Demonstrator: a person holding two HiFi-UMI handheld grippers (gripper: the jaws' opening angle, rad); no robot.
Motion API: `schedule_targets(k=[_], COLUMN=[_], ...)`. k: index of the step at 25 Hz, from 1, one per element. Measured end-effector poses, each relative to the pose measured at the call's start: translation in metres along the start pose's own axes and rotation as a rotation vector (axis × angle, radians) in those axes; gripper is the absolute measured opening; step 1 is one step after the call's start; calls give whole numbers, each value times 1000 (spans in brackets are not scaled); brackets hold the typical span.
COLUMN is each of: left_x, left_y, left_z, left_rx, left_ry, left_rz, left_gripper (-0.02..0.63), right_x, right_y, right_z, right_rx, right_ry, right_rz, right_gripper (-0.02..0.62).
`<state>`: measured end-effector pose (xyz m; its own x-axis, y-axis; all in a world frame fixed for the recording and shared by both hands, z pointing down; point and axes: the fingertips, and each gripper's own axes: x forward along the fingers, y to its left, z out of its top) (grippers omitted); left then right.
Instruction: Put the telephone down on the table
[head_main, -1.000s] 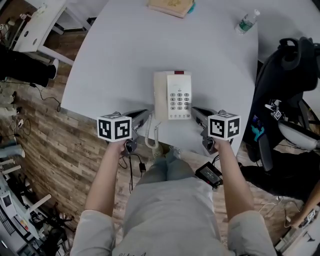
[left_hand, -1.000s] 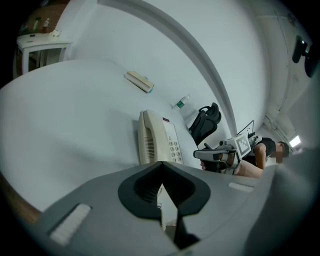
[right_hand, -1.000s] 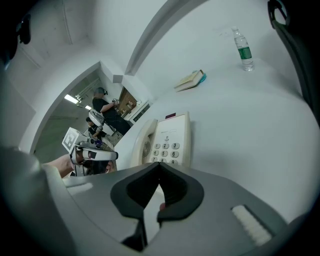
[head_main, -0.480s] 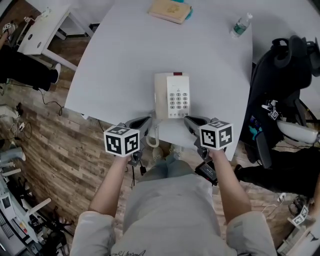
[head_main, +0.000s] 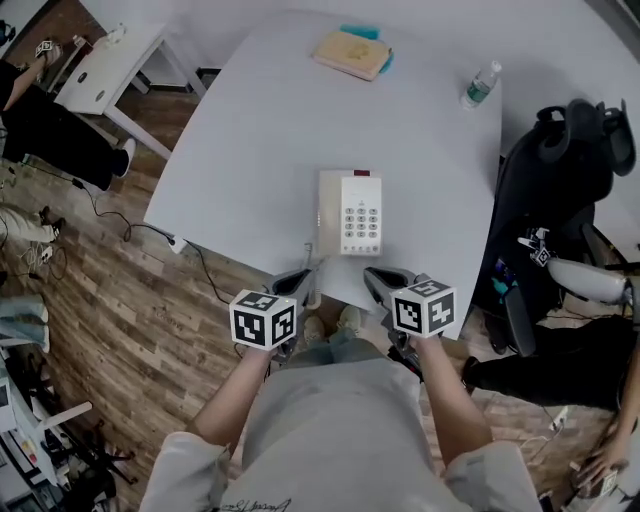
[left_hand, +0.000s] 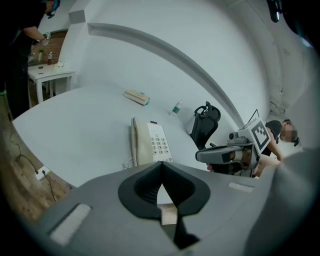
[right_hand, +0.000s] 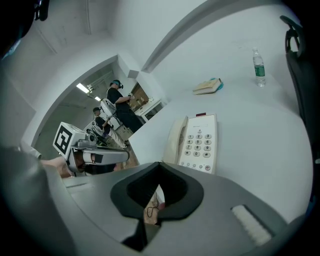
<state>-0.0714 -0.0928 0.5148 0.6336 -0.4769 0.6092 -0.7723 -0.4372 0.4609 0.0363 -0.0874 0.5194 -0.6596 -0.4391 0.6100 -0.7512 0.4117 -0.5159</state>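
Cream corded push-button telephone (head_main: 350, 212) lies flat on pale grey table (head_main: 260, 130), job prob. done; left gripper (head_main: 297, 284) & right gripper (head_main: 380, 281) closed, empty.

A wood-plank floor (head_main: 110, 320) ran under a large white table (head_main: 260, 120). A black chair (head_main: 545, 180) stood at its right; a small white desk (head_main: 105, 65) stood far left.

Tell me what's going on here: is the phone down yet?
Yes. The phone lies flat on the table, with its handset in the cradle. A person holds a pair of tongs in each hand. The left tongs and right tongs hover by the table's near edge. Both are shut and empty, and neither touches the phone.
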Motion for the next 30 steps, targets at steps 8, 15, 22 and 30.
schedule_targets(k=[8,15,22,30], left_x=[-25,-36,-36,-42], left_y=[-15,-31,-35,-35], left_z=[-17,-29,-32,-31], left_rx=[31,16,29,27], left_ry=[-13,-21,-16,-30], left_rz=[42,21,14,8], left_gripper=[17,17,17,17], right_x=[-13,-18,-17,-16], right_y=[32,44,52,57], right_z=[-17,-27,-32,-36], right_rx=[-68,-103,-125,-127], right_ry=[0,5,7,3], right_rz=[0,-10,-5,-9], right_gripper=[6,6,5,5])
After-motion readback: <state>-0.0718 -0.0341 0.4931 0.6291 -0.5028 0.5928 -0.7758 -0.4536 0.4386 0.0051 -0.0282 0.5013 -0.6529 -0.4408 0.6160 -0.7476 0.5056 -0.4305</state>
